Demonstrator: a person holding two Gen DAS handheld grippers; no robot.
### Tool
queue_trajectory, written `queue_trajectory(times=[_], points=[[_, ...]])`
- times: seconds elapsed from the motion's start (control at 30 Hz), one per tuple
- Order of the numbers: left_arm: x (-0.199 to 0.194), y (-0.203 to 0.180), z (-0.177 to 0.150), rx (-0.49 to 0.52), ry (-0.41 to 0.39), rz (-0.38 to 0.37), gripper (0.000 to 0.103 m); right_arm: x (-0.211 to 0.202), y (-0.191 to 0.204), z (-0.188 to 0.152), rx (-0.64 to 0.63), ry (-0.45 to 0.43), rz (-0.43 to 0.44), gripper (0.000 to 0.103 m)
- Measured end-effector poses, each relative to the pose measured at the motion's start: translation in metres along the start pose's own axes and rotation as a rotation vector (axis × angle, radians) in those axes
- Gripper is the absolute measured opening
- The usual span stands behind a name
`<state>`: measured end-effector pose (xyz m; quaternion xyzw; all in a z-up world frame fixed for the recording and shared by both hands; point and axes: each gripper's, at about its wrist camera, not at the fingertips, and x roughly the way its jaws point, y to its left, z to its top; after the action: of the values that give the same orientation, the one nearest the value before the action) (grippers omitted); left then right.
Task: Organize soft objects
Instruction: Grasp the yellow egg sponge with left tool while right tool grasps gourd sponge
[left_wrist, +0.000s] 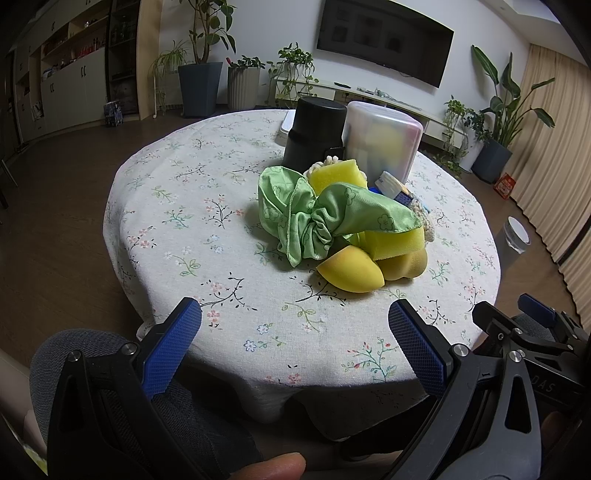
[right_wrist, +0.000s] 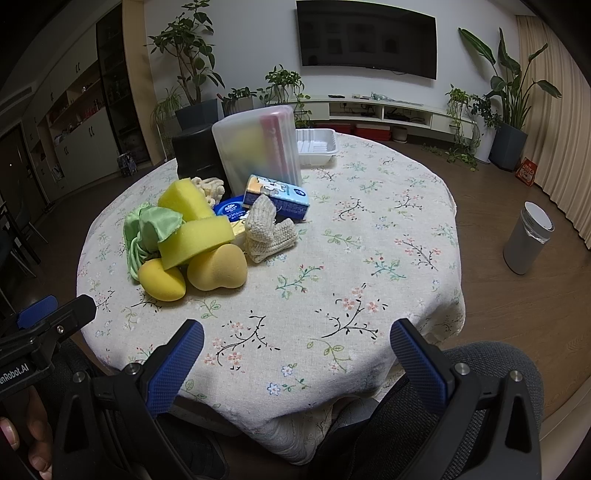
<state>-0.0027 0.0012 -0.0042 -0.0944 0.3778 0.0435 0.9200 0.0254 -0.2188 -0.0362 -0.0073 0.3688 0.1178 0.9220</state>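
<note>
A pile of soft things lies mid-table: a green scrunchie (left_wrist: 314, 214) (right_wrist: 147, 229), two yellow sponges (left_wrist: 395, 242) (right_wrist: 195, 238), two yellow makeup puffs (left_wrist: 351, 271) (right_wrist: 218, 267), cream knitted socks (right_wrist: 267, 230) and tissue packs (right_wrist: 277, 194). Behind stand a frosted lidded box (left_wrist: 382, 142) (right_wrist: 258, 146) and a black canister (left_wrist: 314, 134) (right_wrist: 195, 149). My left gripper (left_wrist: 295, 336) is open and empty at the near table edge. My right gripper (right_wrist: 297, 354) is open and empty, also at the near edge, and shows at the right of the left wrist view (left_wrist: 517, 321).
A round table with a floral cloth (right_wrist: 369, 258) holds everything. A white plastic tray (right_wrist: 317, 146) sits at the far side. A grey bin (right_wrist: 526, 240) stands on the floor to the right. Potted plants and a TV line the far wall.
</note>
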Motion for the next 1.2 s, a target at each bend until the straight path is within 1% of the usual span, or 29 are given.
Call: queue_trajectory(times=[0.2, 0.33, 0.43, 0.53, 0.67, 0.7, 0.77, 0.83, 0.87, 0.93, 0.97, 1.03, 1.07, 1.13, 1.2], points=[[0.003, -0.001, -0.002, 0.002, 0.007, -0.007, 0.103, 0.0, 0.0, 0.001, 0.0, 0.001, 0.0, 0.103], [0.011, -0.003, -0.001, 0.01, 0.019, -0.044, 0.103, 0.003, -0.001, 0.001, -0.006, 0.0, -0.007, 0.103], [0.017, -0.006, 0.004, 0.032, 0.025, -0.086, 0.103, 0.007, -0.008, 0.004, -0.002, 0.01, -0.007, 0.103], [0.028, -0.011, 0.013, 0.06, 0.031, -0.096, 0.103, 0.022, -0.013, 0.013, -0.006, 0.026, 0.005, 0.103], [0.05, -0.021, 0.018, 0.093, 0.082, -0.134, 0.1, 0.035, -0.015, 0.029, -0.036, 0.045, 0.014, 0.103], [0.056, -0.024, 0.017, 0.104, 0.101, -0.153, 0.098, 0.04, -0.014, 0.031, -0.04, 0.061, 0.031, 0.103], [0.065, -0.028, 0.015, 0.119, 0.131, -0.168, 0.087, 0.049, -0.013, 0.035, -0.045, 0.09, 0.08, 0.103], [0.077, -0.029, 0.014, 0.137, 0.166, -0.174, 0.078, 0.059, -0.009, 0.038, -0.057, 0.125, 0.138, 0.099], [0.08, -0.029, 0.014, 0.138, 0.173, -0.176, 0.076, 0.062, -0.006, 0.037, -0.066, 0.135, 0.152, 0.096], [0.086, -0.026, 0.017, 0.143, 0.168, -0.186, 0.075, 0.071, -0.003, 0.04, -0.086, 0.163, 0.18, 0.093], [0.087, -0.024, 0.021, 0.144, 0.169, -0.206, 0.075, 0.075, -0.003, 0.041, -0.086, 0.173, 0.192, 0.091], [0.091, -0.024, 0.023, 0.16, 0.173, -0.229, 0.075, 0.084, -0.003, 0.044, -0.067, 0.203, 0.231, 0.089], [0.093, -0.025, 0.024, 0.176, 0.175, -0.229, 0.075, 0.086, -0.004, 0.045, -0.052, 0.214, 0.258, 0.088], [0.094, -0.032, 0.022, 0.248, 0.166, -0.215, 0.075, 0.089, -0.004, 0.046, -0.032, 0.226, 0.316, 0.086], [0.095, -0.039, 0.019, 0.31, 0.155, -0.197, 0.073, 0.092, 0.001, 0.044, -0.049, 0.242, 0.325, 0.085]])
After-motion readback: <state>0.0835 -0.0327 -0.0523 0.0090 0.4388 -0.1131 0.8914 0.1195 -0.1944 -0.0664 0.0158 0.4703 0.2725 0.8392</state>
